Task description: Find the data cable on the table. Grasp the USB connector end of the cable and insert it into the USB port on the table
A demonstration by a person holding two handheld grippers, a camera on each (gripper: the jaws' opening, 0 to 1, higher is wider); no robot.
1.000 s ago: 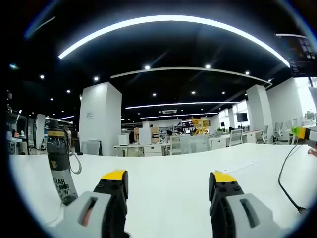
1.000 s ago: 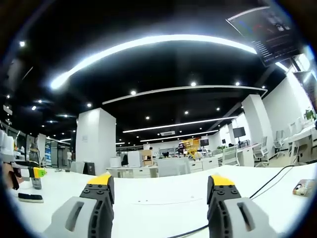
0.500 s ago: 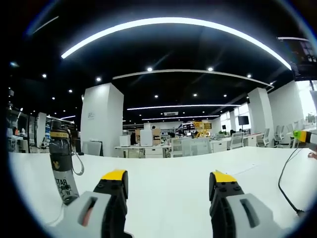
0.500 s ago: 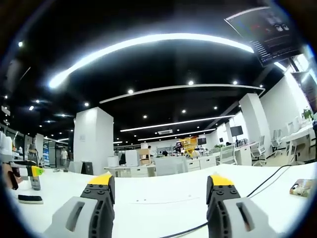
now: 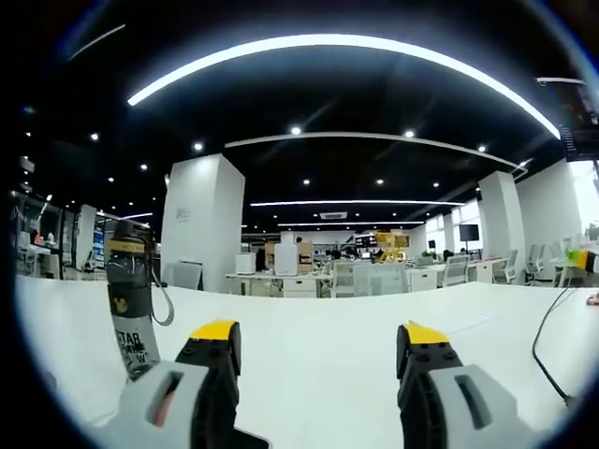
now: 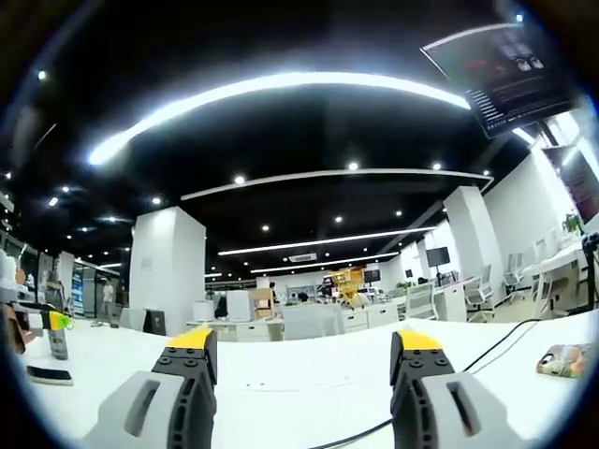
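A black data cable (image 5: 546,348) curves over the white table (image 5: 318,323) at the right edge of the left gripper view; its lower end runs out near the rim. In the right gripper view the cable (image 6: 487,348) runs from between my jaws toward the far right. My left gripper (image 5: 320,335) is open above the table with nothing between its yellow-tipped fingers. My right gripper (image 6: 304,340) is open too, holding nothing. The left gripper's green-tipped body (image 6: 56,321) shows at the left of the right gripper view. I cannot make out a USB connector or port.
A dark drink bottle (image 5: 131,304) with a strap stands upright left of my left jaw. A small colourful packet (image 6: 560,360) lies at the right, and a flat dark object (image 6: 47,374) lies at the left. Office desks and chairs stand beyond the table.
Both cameras have shifted a little: the bottle now sits further right in the left gripper view, and the packet lower-left in the right gripper view. Both grippers remain open.
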